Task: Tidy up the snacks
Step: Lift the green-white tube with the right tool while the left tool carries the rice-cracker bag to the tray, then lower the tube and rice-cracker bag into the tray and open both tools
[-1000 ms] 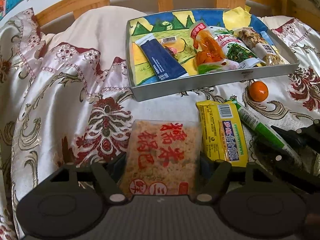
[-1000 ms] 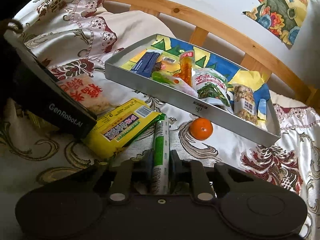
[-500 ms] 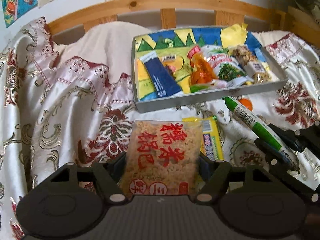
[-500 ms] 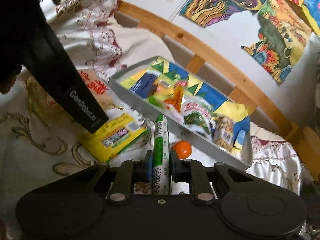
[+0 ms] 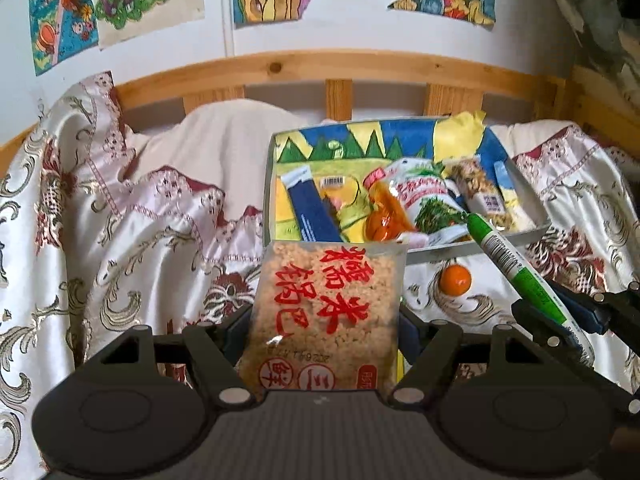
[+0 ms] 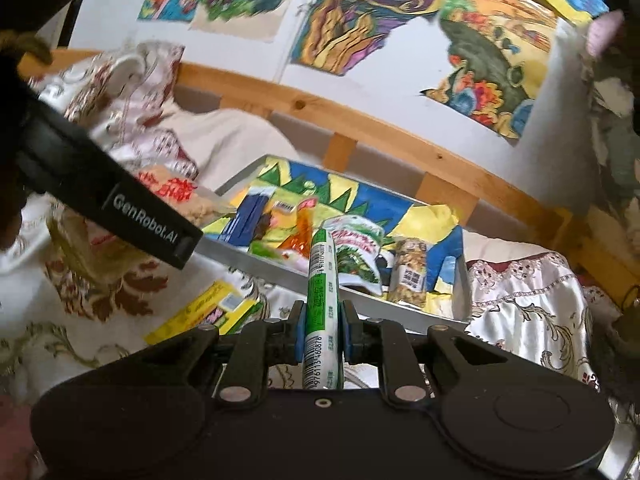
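Transport is the step in hand: left gripper (image 5: 324, 344) clamps the rice-crisp packet (image 5: 326, 312), right gripper (image 6: 322, 334) the green tube (image 6: 322, 300), both above the bed, next needing release into the tray (image 5: 452, 252) ahead.

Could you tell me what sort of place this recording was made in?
Probably a bedroom: a wooden bed frame, a patterned satin bedspread under the snack tray, and colourful drawings on the wall.

One tray (image 5: 472, 245), eight snack packets, one orange (image 5: 455, 280) — counted.
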`<state>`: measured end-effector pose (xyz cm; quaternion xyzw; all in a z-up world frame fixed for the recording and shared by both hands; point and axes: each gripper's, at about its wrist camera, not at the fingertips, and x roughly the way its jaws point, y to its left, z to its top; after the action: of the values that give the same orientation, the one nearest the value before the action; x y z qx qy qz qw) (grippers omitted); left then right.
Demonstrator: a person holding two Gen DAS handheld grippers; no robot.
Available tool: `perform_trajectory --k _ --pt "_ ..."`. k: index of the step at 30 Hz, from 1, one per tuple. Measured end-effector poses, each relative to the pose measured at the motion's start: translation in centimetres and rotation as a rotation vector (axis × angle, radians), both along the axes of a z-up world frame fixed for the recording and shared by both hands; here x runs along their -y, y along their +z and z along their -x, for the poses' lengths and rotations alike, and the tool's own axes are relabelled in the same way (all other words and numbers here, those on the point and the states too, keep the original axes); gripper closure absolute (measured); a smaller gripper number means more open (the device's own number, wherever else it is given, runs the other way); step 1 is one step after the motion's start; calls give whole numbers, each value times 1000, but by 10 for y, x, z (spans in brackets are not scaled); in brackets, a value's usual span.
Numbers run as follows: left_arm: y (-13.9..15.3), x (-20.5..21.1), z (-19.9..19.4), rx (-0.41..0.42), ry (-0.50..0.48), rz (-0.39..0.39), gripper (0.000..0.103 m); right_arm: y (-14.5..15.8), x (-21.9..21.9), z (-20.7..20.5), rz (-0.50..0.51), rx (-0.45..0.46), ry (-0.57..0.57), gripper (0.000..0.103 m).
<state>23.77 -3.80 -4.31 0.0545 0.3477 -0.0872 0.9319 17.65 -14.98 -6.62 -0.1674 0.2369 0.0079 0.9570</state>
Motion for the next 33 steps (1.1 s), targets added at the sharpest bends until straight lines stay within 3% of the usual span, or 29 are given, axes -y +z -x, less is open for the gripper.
perform_trajectory --k 7,16,25,30,33 --pt "18 6 -19 13 62 54 28 17 12 -10 -43 41 -18 85" --pt "26 20 -97 67 157 45 27 30 38 -83 -107 70 -1 85" --pt "-2 35 -173 74 200 54 27 9 70 -172 -233 48 -64 85" --pt "-27 50 -198 69 181 16 27 -12 80 -200 -280 30 -74 85" --pt "-38 51 -205 62 183 47 27 -26 86 -208 -293 19 -89 85"
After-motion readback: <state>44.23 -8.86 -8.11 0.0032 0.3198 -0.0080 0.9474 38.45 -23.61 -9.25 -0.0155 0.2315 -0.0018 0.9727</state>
